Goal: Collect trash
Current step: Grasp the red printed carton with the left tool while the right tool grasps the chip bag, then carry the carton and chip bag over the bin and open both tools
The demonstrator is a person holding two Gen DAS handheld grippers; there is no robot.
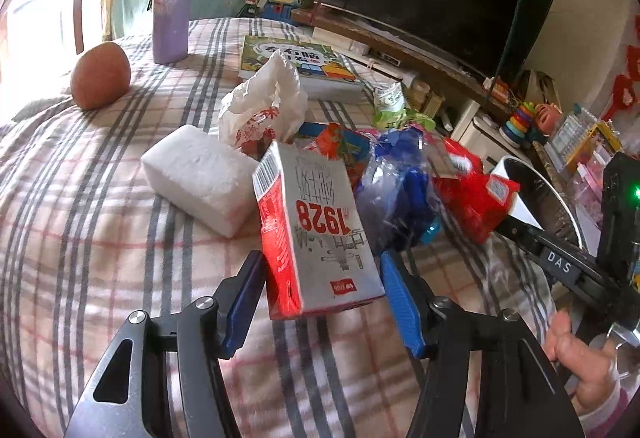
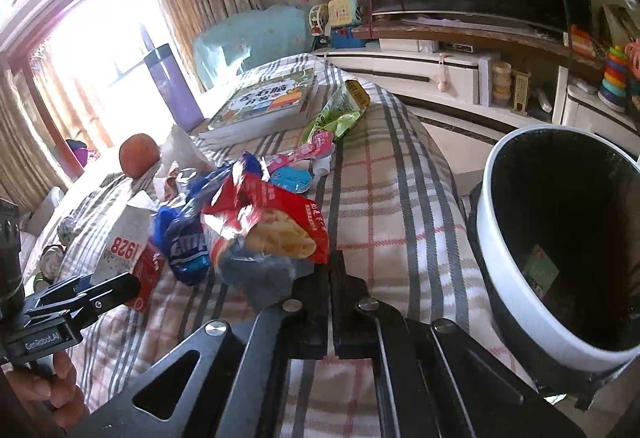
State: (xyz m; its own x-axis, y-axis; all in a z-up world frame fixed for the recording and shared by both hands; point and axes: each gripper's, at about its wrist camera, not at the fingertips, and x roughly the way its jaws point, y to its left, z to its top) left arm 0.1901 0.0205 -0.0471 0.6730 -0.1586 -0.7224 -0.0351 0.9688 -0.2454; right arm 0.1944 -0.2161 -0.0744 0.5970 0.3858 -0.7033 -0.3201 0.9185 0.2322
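A plaid-covered bed point(image 2: 400, 197) lies bare along its right edge beside the bin point(image 2: 520, 278). The left tongs point(image 1: 320, 278) gape around a carton point(image 1: 316, 238) mid-bed; the right tongs point(image 2: 330, 270) are clenched on a red wrapper point(image 2: 276, 222).

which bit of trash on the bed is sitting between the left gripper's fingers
The red-and-white carton marked 1928. It lies between the open blue fingers of the left gripper, while the red snack bag and the blue wrapper lie beyond it.
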